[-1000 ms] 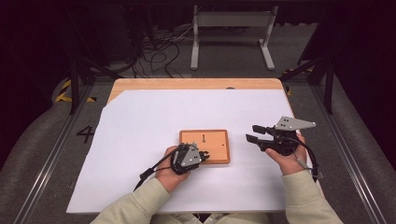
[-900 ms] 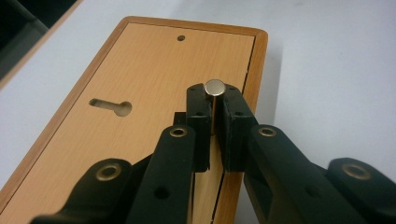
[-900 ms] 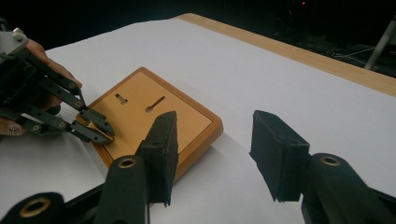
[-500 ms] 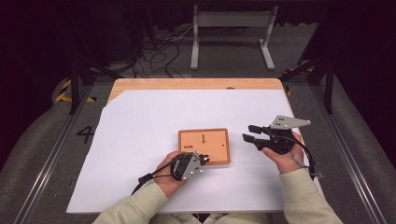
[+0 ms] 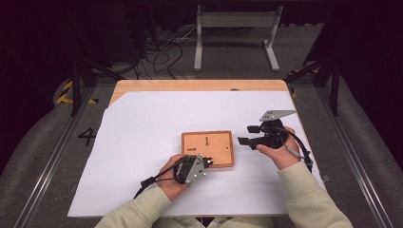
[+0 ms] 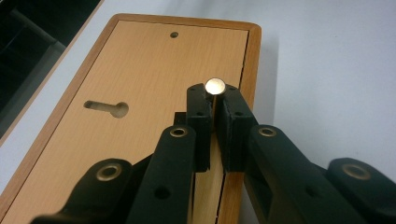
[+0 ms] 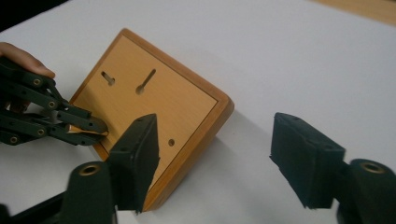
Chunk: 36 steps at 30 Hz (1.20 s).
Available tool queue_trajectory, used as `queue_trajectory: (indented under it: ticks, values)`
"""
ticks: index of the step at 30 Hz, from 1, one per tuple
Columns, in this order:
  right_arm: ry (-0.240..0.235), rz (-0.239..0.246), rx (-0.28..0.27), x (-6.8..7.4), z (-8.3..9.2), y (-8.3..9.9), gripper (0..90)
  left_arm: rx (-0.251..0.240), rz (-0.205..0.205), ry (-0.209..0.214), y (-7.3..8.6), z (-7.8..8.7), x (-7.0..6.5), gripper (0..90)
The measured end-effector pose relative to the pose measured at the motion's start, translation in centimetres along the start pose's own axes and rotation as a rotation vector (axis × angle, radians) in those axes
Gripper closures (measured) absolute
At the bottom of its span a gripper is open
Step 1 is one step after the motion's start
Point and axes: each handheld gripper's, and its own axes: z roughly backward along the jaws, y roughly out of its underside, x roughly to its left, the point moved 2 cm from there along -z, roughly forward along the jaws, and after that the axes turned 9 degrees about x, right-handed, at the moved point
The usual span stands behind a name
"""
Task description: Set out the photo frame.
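metal peg (image 6: 215,87) clamped between left jaws, over wooden board (image 6: 140,74)

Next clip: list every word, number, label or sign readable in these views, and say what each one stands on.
"4": a dark numeral on the grey floor strip left of the table.
Yellow-and-black hazard stripes: a marking on the floor beyond that numeral, with no words on it.
Wooden board: two slots and a small hole, no text.
Left gripper and right gripper: no label or brand readable.
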Motion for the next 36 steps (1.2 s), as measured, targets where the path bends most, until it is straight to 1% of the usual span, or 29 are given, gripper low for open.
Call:
queue_trajectory:
  ticks: [2,4,8,10,12,15,18,20,22,24,28,30,32,33,36]
  values:
    - [-0.016,-0.011,0.052,-0.1,-0.8,-0.5,28.0,0.004,-0.011,-0.006,0.0,0.0,-0.1,84.1]
    - [-0.04,-0.011,0.086,-0.1,-1.6,-0.9,27.3,0.007,-0.01,-0.007,0.0,0.1,-0.1,84.2]
    - [-0.077,-0.008,0.118,-0.3,-2.9,-1.5,25.7,0.006,-0.014,-0.015,0.0,0.1,-0.2,84.1]
    - [-0.095,-0.012,0.128,-0.5,-3.4,-1.7,25.1,0.007,-0.015,-0.015,0.0,0.1,-0.2,84.2]
    - [-0.103,-0.016,0.133,-0.6,-3.6,-1.7,24.7,0.009,-0.014,-0.014,0.0,0.1,-0.3,84.1]
    - [-0.131,-0.024,0.15,-0.7,-4.4,-2.1,23.6,0.008,-0.012,-0.018,0.0,0.1,-0.2,84.1]
    - [-0.144,-0.023,0.16,-0.7,-5.2,-2.3,22.7,0.006,-0.008,-0.018,0.0,0.0,-0.2,84.1]
    - [-0.148,-0.025,0.161,-0.8,-5.5,-2.3,21.9,0.006,-0.01,-0.018,0.0,0.0,-0.2,84.1]
    - [-0.171,-0.034,0.174,-0.9,-6.4,-2.3,21.0,0.006,-0.012,-0.019,0.0,0.0,-0.2,84.1]
    - [-0.179,-0.037,0.178,-0.9,-6.7,-2.2,21.0,0.007,-0.013,-0.019,0.0,0.0,-0.2,84.1]
    - [-0.217,-0.032,0.191,-0.9,-8.0,-2.2,21.0,0.006,-0.014,-0.016,0.0,0.0,-0.3,84.1]
    - [-0.219,-0.027,0.193,-0.9,-8.2,-2.1,21.1,0.004,-0.011,-0.016,0.0,0.0,-0.3,84.0]
    - [-0.246,-0.041,0.192,-1.1,-8.7,-2.1,22.9,0.008,-0.017,-0.023,0.0,0.0,-0.3,84.1]
    - [-0.246,-0.041,0.192,-1.1,-8.7,-2.1,22.9,0.008,-0.017,-0.023,0.0,0.0,-0.3,84.1]
    - [-0.286,-0.055,0.205,-1.2,-9.3,-1.9,22.6,0.007,-0.02,-0.024,0.0,0.0,-0.3,84.1]
